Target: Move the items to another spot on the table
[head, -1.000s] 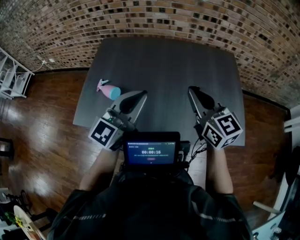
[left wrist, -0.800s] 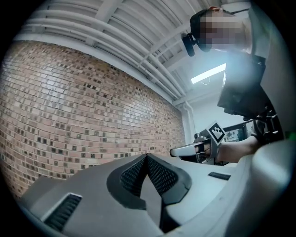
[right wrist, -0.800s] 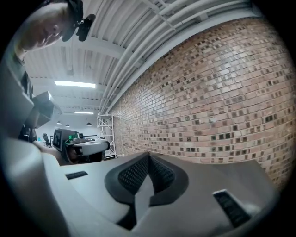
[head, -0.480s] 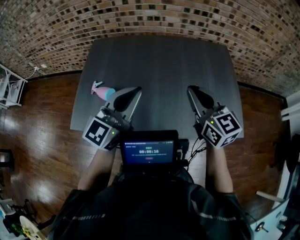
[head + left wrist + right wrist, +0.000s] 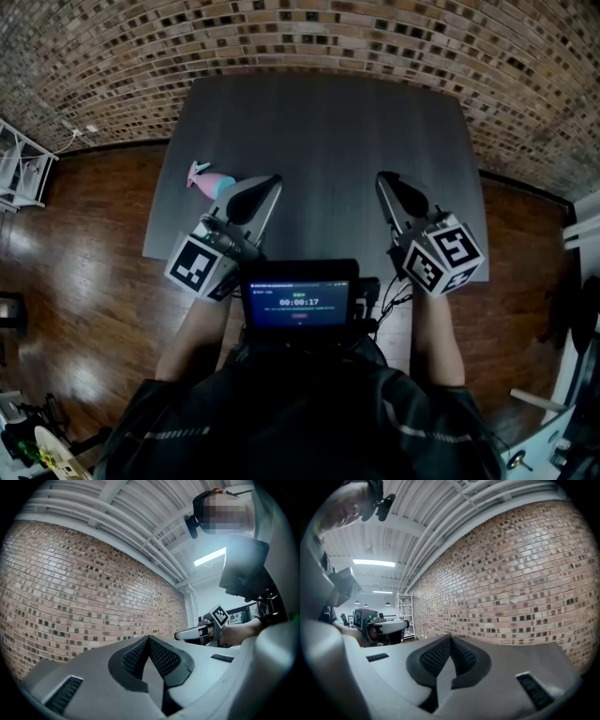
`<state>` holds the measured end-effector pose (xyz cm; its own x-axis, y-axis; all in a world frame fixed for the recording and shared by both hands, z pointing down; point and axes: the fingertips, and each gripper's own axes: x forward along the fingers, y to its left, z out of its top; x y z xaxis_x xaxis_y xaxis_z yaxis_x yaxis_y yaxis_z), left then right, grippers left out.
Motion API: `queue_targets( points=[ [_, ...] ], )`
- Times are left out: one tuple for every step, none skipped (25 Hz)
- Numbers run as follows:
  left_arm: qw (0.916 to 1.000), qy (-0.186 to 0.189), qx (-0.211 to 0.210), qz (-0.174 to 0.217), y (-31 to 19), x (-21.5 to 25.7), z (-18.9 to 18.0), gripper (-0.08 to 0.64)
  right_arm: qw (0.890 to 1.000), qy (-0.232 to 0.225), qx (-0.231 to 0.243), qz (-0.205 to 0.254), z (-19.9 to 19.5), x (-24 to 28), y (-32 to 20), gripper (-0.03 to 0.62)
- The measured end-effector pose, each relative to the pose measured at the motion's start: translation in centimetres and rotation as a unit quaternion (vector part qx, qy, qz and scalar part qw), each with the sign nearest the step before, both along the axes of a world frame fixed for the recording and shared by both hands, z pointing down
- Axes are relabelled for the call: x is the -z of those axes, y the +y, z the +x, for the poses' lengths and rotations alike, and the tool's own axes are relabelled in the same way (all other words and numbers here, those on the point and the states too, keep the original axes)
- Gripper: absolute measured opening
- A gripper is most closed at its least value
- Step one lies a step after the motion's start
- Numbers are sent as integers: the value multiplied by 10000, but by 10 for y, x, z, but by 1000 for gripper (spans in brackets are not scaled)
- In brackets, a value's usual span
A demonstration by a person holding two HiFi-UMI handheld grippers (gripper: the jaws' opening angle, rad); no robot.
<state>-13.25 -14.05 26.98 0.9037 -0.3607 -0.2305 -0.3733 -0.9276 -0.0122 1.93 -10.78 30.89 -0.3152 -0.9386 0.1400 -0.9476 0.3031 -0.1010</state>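
Near the left edge of the dark grey rectangular table (image 5: 328,122), lying flat: small pink-and-blue plastic spray bottle (image 5: 211,180).
Hovering mid-frame with both jaw pairs pressed together, gripping nothing: left white-and-black gripper (image 5: 270,181) just right of the bottle, right white-and-black gripper (image 5: 382,178) well apart at centre-right.
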Motion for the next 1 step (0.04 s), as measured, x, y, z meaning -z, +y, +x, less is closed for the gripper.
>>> queue_targets(
  points=[
    [10000, 0, 16, -10, 0, -1, -2, -6, 10000, 3, 8, 8, -1, 0, -1, -2]
  ],
)
